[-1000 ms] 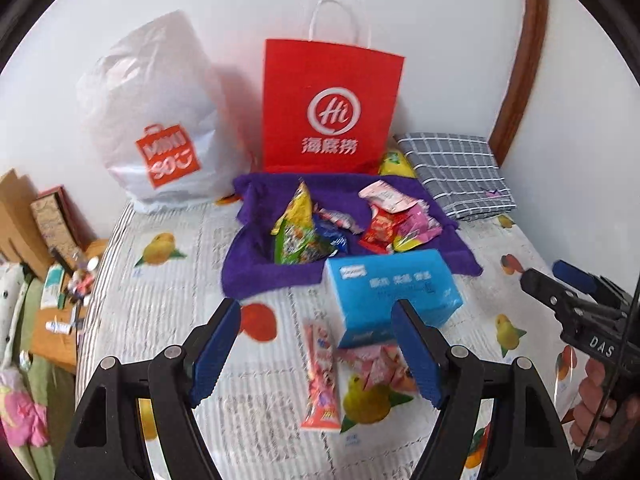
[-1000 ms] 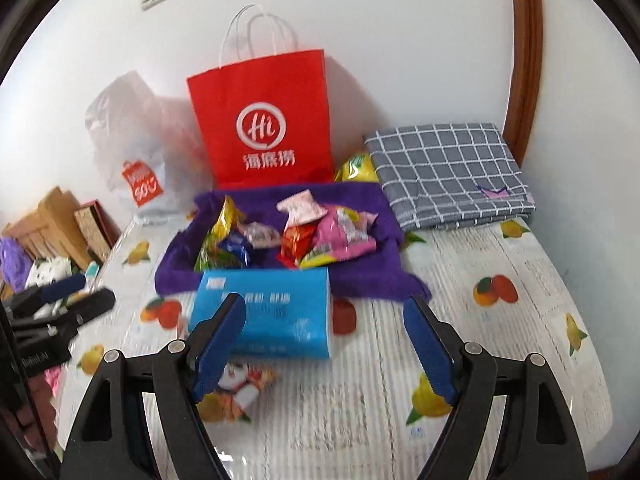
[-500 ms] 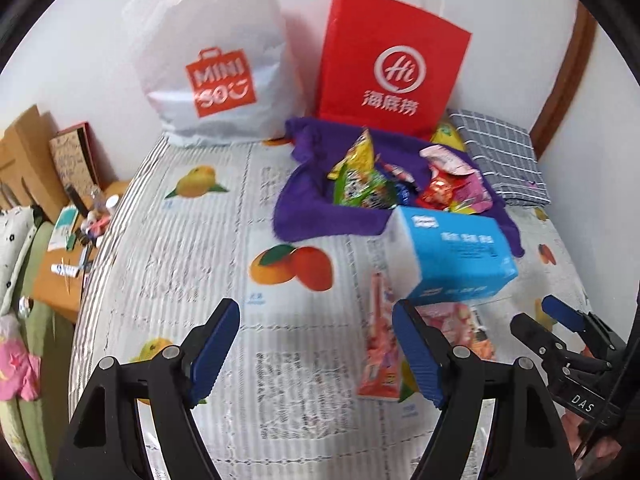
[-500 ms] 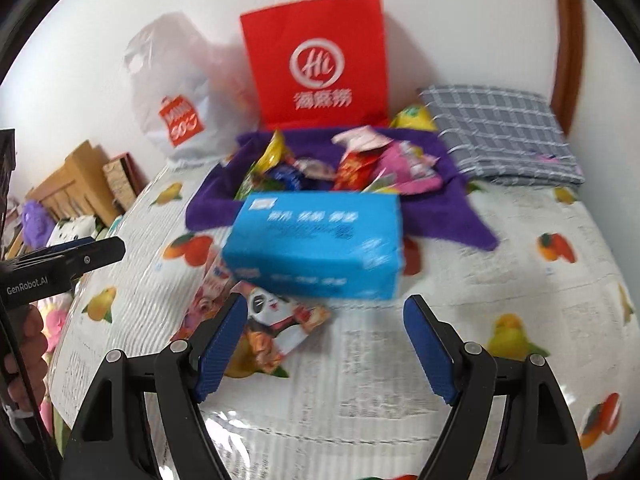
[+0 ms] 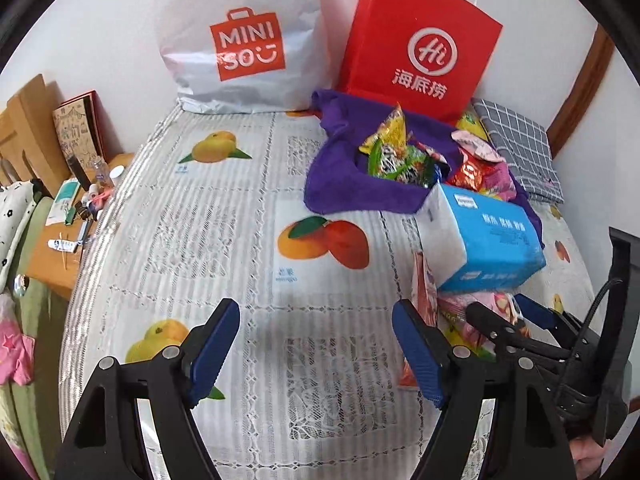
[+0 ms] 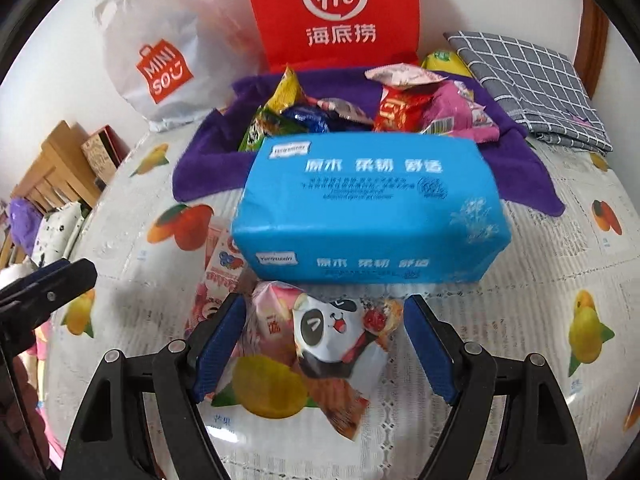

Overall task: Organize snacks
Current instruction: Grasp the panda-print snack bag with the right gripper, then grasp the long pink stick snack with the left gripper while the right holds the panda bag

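Note:
A pile of snack packets (image 6: 360, 112) lies on a purple cloth (image 6: 208, 168) in front of a red paper bag (image 6: 336, 12). A blue tissue pack (image 6: 372, 208) lies nearer, with a panda snack packet (image 6: 332, 340) and a pink packet (image 6: 220, 268) in front of it. My right gripper (image 6: 324, 344) is open, its fingers on either side of the panda packet, just above it. My left gripper (image 5: 316, 348) is open and empty over bare tablecloth, left of the tissue pack (image 5: 484, 236). The right gripper (image 5: 504, 320) also shows in the left wrist view.
A white MINISO bag (image 5: 240, 36) stands at the back left. A folded grey checked cloth (image 6: 532, 84) lies at the back right. The fruit-print tablecloth (image 5: 200, 240) covers the surface. A wooden side table with small items (image 5: 68, 216) is beyond the left edge.
Both grippers moved forward and lower. The right gripper has come down around the panda packet. The left gripper swung left over bare cloth. Both stay open.

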Action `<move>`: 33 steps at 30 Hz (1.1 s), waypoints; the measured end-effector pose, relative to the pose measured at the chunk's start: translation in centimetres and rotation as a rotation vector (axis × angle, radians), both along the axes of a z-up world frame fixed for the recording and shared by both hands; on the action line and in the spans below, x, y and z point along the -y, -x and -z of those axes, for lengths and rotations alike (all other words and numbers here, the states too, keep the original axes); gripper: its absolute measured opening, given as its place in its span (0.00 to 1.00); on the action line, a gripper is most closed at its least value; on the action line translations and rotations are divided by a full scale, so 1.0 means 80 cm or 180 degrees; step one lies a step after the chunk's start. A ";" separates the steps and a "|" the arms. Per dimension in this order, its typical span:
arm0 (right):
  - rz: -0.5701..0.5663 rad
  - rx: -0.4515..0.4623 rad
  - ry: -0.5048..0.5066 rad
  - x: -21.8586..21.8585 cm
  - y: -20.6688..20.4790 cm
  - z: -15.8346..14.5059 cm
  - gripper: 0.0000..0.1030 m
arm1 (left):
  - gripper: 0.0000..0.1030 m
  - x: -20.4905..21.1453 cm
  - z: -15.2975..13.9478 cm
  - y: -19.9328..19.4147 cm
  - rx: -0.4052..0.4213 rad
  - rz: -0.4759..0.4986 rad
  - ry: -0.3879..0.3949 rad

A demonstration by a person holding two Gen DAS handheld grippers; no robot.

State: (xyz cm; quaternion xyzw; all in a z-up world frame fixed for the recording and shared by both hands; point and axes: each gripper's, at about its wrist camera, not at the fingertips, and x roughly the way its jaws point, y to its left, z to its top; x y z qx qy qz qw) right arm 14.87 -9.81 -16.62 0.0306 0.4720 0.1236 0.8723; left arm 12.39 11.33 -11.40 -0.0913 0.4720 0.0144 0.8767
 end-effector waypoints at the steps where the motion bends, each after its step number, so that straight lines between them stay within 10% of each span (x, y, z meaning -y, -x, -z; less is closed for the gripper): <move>1: -0.0012 -0.0008 0.0008 -0.001 0.000 0.003 0.78 | 0.75 0.004 0.003 0.000 -0.0013 0.0026 -0.0013; 6: -0.0170 -0.0003 0.0011 0.008 0.010 0.002 0.63 | 0.75 0.020 0.014 -0.001 -0.0068 0.0099 -0.0017; 23: 0.0175 0.0363 -0.0094 0.125 0.060 -0.035 0.62 | 0.73 0.105 0.045 -0.014 -0.0138 0.0470 -0.0060; 33: 0.0270 0.0350 -0.0132 0.149 0.071 -0.033 0.62 | 0.19 0.110 0.058 -0.022 -0.0293 0.0423 -0.0003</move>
